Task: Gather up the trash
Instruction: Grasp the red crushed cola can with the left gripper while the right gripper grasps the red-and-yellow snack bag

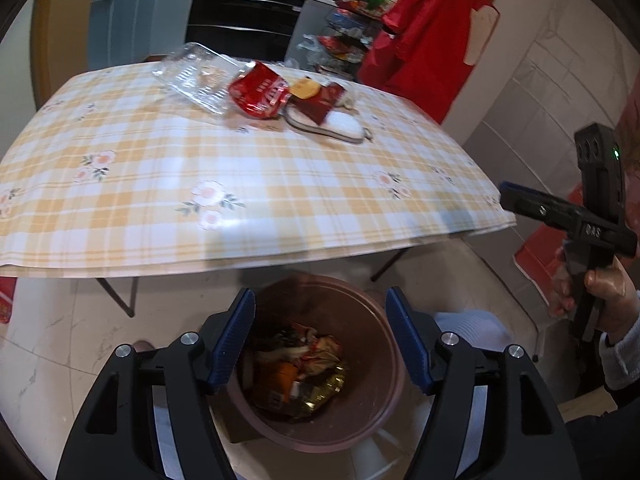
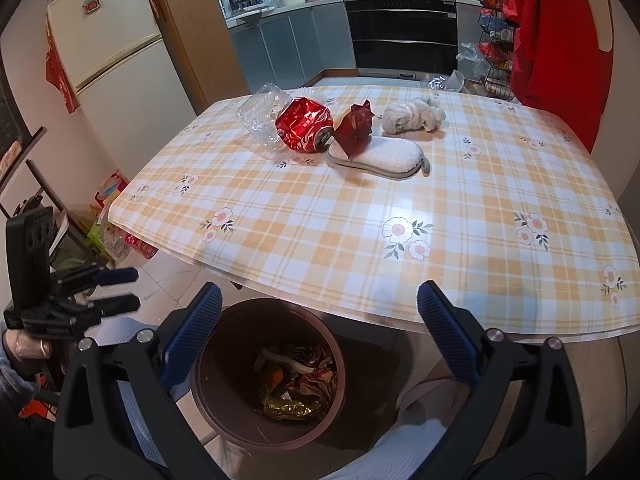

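A: Where does the remaining trash lie from the jaws?

B: Ahead of both and higher up, on the far part of the bench [image 2: 400, 216]. The crushed red can [image 2: 305, 125] lies on its side, long axis running across the view, with the clear plastic tray [image 2: 262, 118] touching it on its left and a dark red wrapper [image 2: 355, 126] just beside it on the right.

A: And directly under the jaws?

B: The brown bin [image 1: 360, 364], already holding wrappers. The left gripper [image 1: 322, 340] hangs right over its mouth.

A: Its jaws?

B: Apart, nothing between them; no pad touches anything.

A: The other?

B: The right gripper [image 2: 320, 336] has its jaws wide apart, also empty, over the bin's near rim. I judge neither hand clearly nearer; the can sits left of the right jaws' centre line.
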`<action>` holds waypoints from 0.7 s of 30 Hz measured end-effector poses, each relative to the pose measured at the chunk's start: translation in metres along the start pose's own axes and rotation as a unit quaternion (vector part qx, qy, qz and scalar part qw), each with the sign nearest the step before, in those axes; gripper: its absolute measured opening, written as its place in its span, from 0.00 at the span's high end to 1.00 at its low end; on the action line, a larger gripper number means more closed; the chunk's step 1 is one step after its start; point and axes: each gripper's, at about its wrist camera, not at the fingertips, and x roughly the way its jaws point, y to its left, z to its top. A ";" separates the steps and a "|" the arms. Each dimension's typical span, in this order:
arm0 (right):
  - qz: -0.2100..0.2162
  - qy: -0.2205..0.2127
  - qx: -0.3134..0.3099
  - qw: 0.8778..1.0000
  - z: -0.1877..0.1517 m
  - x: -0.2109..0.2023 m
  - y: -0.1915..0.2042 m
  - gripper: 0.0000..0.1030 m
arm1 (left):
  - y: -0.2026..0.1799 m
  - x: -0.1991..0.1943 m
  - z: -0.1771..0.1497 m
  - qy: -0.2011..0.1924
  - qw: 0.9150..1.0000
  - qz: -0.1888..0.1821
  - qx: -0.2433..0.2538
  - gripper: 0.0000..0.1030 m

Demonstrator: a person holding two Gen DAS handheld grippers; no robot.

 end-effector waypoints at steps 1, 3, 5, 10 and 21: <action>0.000 0.001 0.000 1.000 0.000 0.002 0.000 0.06 | 0.003 0.000 0.002 -0.001 1.000 0.004 -0.001 0.35; 0.000 0.005 0.002 1.000 0.001 0.006 -0.002 0.06 | 0.009 0.000 0.008 -0.005 1.000 0.013 -0.002 0.35; 0.000 0.008 0.004 1.000 0.002 0.010 -0.004 0.06 | 0.014 0.001 0.013 -0.007 1.000 0.019 -0.003 0.35; -0.002 0.019 0.015 1.000 0.002 0.024 -0.014 0.06 | 0.027 0.009 0.032 -0.010 0.999 0.034 0.003 0.35; -0.012 0.045 0.024 0.999 0.029 0.082 -0.047 0.06 | 0.052 0.076 0.123 -0.023 0.996 0.072 0.053 0.35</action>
